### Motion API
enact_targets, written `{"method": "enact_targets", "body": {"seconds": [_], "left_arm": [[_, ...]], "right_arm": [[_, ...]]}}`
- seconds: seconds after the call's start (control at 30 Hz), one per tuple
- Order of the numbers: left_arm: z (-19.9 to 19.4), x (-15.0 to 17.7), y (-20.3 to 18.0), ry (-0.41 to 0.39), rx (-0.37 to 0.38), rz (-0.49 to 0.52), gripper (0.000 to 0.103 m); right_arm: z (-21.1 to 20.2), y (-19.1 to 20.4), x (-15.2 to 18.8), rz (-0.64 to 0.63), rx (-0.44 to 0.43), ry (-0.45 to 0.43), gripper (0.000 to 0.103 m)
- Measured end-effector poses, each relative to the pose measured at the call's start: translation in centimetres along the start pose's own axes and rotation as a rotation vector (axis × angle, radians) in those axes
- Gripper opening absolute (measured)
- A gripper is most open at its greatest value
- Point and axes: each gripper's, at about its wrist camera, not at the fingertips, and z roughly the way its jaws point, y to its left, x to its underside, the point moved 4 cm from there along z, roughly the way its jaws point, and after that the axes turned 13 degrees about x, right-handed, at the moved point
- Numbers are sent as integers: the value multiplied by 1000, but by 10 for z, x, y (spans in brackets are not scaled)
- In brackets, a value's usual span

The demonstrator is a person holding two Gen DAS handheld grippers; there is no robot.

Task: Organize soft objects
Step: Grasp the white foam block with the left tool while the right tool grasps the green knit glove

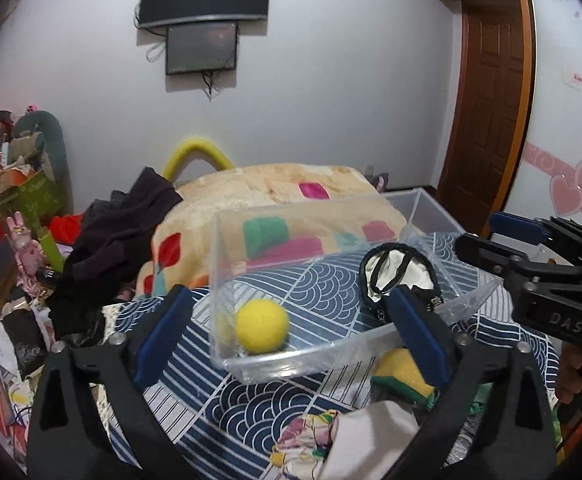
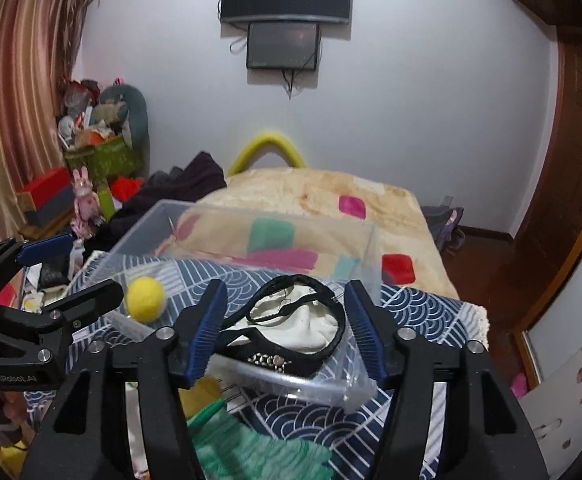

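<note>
A clear plastic bin [image 1: 291, 360] [image 2: 311, 390] sits on the blue patterned bedspread. Inside it lie a yellow soft ball [image 1: 261, 325] [image 2: 145, 299] at the left and a black and white fabric item [image 1: 395, 272] [image 2: 291, 332] at the right. My left gripper [image 1: 287, 340] is open and empty, just in front of the bin near the ball. My right gripper [image 2: 287, 332] is open and empty, its fingers either side of the fabric item above the bin's near rim. Each gripper shows in the other's view: right [image 1: 531, 268], left [image 2: 43, 280].
A yellow and green soft item [image 1: 403, 376] [image 2: 251, 440] and a floral cloth [image 1: 323, 440] lie in front of the bin. A beige patchwork blanket [image 1: 275, 196] [image 2: 315, 200] and dark clothes [image 1: 111, 248] lie behind. Clutter [image 1: 19, 184] stands at left, a brown door [image 1: 491, 100] at right.
</note>
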Motion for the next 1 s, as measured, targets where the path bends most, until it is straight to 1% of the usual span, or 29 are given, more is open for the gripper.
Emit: {"method": "enact_targets", "body": {"seconds": [0.13,0.33,0.5,0.67,0.87,1.0], "left_arm": [[-22,6,-9,-33,-3,19,103],[-40,28,-26,-41,-1,40,103],[-44,57,-39,1,32,24,103],[-48,89,-50,52,63,5,103],[-51,112,-51,87,68,-32,103],[-43,127,-51,127,56,-14,103]], "right_arm": [[-19,-4,4,17,-2,-42,66],[-40,-5,21,20,4,-65,68],[-45,0,39,15,8,-51,68],[-48,3,66,10,-6,-13,68],[-47,9,88,11,-24,30,68],[-39,10,102,18,-29,68,68]]}}
